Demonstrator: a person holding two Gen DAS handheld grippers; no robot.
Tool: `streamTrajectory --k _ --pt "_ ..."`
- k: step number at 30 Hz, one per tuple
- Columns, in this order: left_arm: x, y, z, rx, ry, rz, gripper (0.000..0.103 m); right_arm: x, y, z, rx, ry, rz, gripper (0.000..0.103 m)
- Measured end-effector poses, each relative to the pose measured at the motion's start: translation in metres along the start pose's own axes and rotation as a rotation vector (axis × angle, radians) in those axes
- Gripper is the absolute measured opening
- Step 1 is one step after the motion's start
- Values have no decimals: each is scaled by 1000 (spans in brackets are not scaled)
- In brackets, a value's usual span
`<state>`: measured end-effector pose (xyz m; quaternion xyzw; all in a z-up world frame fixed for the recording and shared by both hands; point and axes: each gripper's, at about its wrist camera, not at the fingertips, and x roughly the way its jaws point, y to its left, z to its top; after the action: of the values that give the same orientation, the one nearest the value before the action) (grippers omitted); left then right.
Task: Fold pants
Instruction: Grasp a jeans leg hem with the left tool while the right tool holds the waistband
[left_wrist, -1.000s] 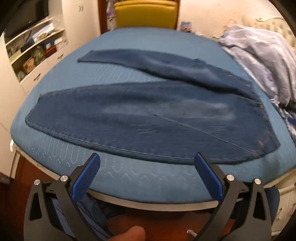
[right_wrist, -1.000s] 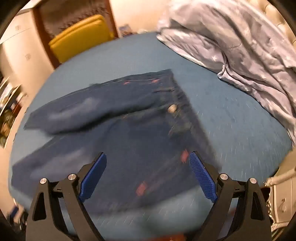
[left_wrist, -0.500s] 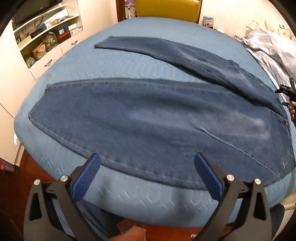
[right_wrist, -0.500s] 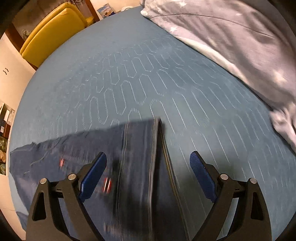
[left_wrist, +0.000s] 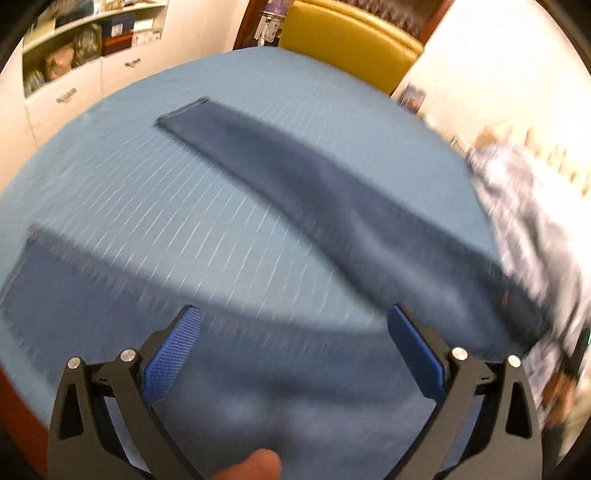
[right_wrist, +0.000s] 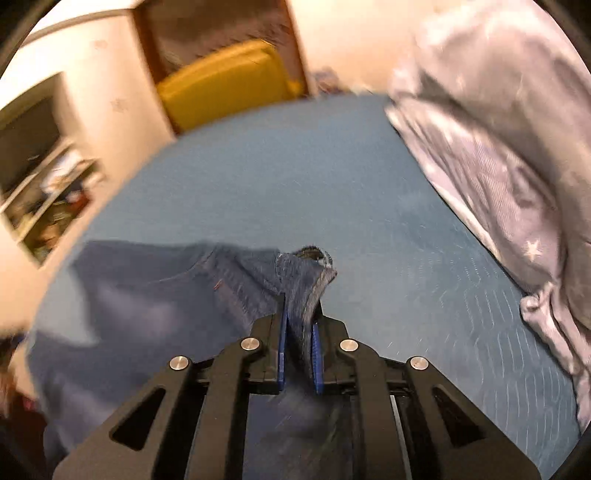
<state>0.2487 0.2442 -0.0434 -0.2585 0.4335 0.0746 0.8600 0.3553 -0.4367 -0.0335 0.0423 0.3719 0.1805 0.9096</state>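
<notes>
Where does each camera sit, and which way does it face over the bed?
Left wrist: on the left tongs, facing down and forward across the jeans on the blue bedspread; both open fingers and a fingertip show.
Right wrist: on the right tongs, which have just been closing and now pinch the jeans' waistband; only the fingers show.
Shared: jeans, bedspread, yellow chair, starred duvet.

My left wrist camera looks steeply down, close over the jeans on the blue bed. My right one, at the waistband, faces along the bed. Both share the yellow chair.
</notes>
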Motion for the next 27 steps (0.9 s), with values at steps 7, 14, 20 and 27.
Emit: streamTrajectory --k 7,14,20,27 --pt "74 14 95 -211 104 -298 77 -64 39 -92 19 59 105 12" --pt "149 57 120 -392 197 -268 41 -58 34 -129 107 105 93 12" --pt "162 72 145 -458 141 -312 41 -66 35 -115 100 82 82 12" --pt "198 82 190 -483 109 -179 33 -68 28 -107 104 79 74 12"
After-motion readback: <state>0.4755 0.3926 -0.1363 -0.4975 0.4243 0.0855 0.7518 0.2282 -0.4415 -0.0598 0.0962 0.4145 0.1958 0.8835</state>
